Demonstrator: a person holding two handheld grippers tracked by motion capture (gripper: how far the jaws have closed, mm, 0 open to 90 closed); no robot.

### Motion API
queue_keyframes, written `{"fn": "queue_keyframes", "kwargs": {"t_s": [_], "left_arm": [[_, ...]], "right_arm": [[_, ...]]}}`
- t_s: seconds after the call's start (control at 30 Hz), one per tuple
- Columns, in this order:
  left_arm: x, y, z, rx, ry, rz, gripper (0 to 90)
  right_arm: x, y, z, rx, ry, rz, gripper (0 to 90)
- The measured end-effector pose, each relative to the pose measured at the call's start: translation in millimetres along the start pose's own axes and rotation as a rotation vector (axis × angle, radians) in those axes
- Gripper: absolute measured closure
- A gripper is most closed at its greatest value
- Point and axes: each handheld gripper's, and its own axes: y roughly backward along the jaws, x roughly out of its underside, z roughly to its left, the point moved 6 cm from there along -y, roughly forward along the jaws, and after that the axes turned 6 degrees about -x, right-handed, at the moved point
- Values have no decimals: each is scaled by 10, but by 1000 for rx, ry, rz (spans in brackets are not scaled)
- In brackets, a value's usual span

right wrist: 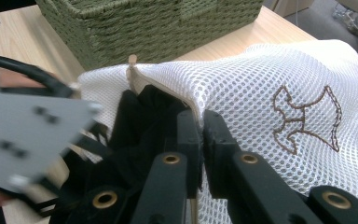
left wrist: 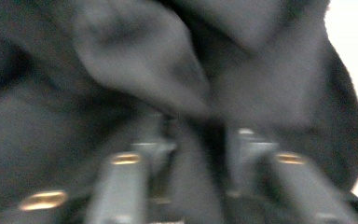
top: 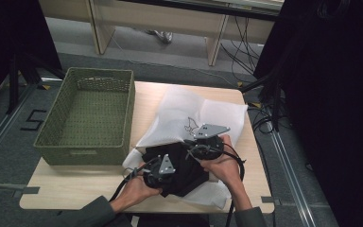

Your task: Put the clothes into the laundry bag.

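My left tool (top: 146,166) and right tool (top: 194,144) meet over crumpled black cloth (top: 182,170) on the worktop (top: 75,187). Left gripper view: jaws narrowed around a blurred cloth fold. Right gripper view: jaws clamped on the white mesh laundry bag's (right wrist: 270,74) edge.

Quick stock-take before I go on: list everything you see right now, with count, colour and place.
mesh bag: one, white, on the table right of the basket, opening toward the person
black garment: one, partly in the bag's opening
basket: one, green woven, on the table's left side
table: one, light wood
left gripper: one, fingers close on black cloth
right gripper: one, shut on the bag's edge
hands: two, at the near edge
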Motion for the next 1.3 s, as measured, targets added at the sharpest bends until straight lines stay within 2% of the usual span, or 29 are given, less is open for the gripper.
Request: {"fn": "queue_keyframes", "kwargs": {"t_s": [0.03, 0.1, 0.13, 0.17, 0.2, 0.23, 0.27, 0.3, 0.33, 0.4, 0.43, 0.47, 0.57, 0.63, 0.7, 0.73, 0.77, 0.83, 0.87, 0.93, 0.97, 1.03, 1.07, 1.1, 1.13, 1.17, 1.2, 1.27, 1.3], "left_arm": [[-42, -51, 43, -24, -6, -5, 770], [-114, -149, 149, -51, 43, -15, 809], [-156, -187, 173, -59, 77, -32, 820], [-210, -213, 213, -80, 80, -58, 827], [-263, -226, 257, -115, 85, -90, 830], [-287, -224, 303, -138, 89, -95, 829], [-283, -220, 299, -113, 105, -89, 819], [-268, -214, 284, -86, 99, -79, 797], [-243, -196, 263, -92, 101, -79, 769], [-183, -119, 231, -52, 103, -52, 695], [-157, -63, 201, -34, 114, -53, 639], [-138, -22, 188, -24, 104, -52, 573], [-25, 156, 98, 19, 144, -53, 396], [59, 235, 33, 45, 146, -47, 305], [120, 288, -20, 39, 129, -40, 264], [141, 311, -62, 46, 123, -26, 250], [138, 322, -88, 49, 122, -28, 232], [101, 319, -148, 62, 102, -27, 186], [84, 293, -168, 60, 110, -22, 138], [46, 188, -201, 56, 74, -11, 149], [26, 115, -206, 28, 81, 3, 144], [-11, -35, -238, 30, 70, 14, 145], [-37, -99, -243, 27, 80, 11, 144], [-73, -154, -245, 17, 65, 12, 146], [-97, -174, -237, 12, 40, 10, 225], [-133, -191, -216, 2, 6, 6, 345], [-173, -216, -185, -5, 14, -1, 429], [-208, -260, -148, 7, 44, -3, 598], [-226, -272, -121, -6, 42, -5, 679]], "right_arm": [[-5, 5, -15, -3, 12, -8, 874], [7, 16, -24, -5, -13, -3, 874], [5, 23, -45, 7, -2, -13, 874], [11, 32, -40, 7, -16, -9, 874], [7, 33, -49, -5, -7, -10, 874], [3, 42, -68, 10, -12, -16, 874], [-1, 40, -74, 5, -16, -18, 874], [4, 51, -76, 8, -22, -12, 874], [5, 53, -85, 6, -12, -14, 874], [5, 56, -109, 14, -12, -20, 874], [10, 61, -118, 18, -23, -16, 874], [13, 56, -136, 27, -13, -21, 874], [21, 58, -130, 21, -19, -21, 874], [18, 67, -125, 26, -32, -19, 874], [7, 66, -120, 14, -25, -17, 874], [5, 72, -110, 18, -38, -15, 874], [-11, 72, -135, 31, -16, -26, 874], [-21, 72, -123, 21, -24, -25, 874], [-27, 73, -117, 13, -18, -23, 874], [-37, 77, -119, 18, -26, -24, 874], [-44, 75, -116, 15, -24, -24, 874], [-56, 77, -104, 8, -22, -26, 874], [-64, 77, -112, 13, -14, -31, 874], [-70, 84, -116, 24, -18, -34, 874], [-71, 89, -112, 17, -20, -32, 874], [-72, 93, -110, 14, -20, -33, 874], [-75, 91, -111, 6, -20, -37, 874], [-76, 109, -118, 9, -30, -34, 874], [-81, 106, -129, 8, -20, -39, 874]]}}
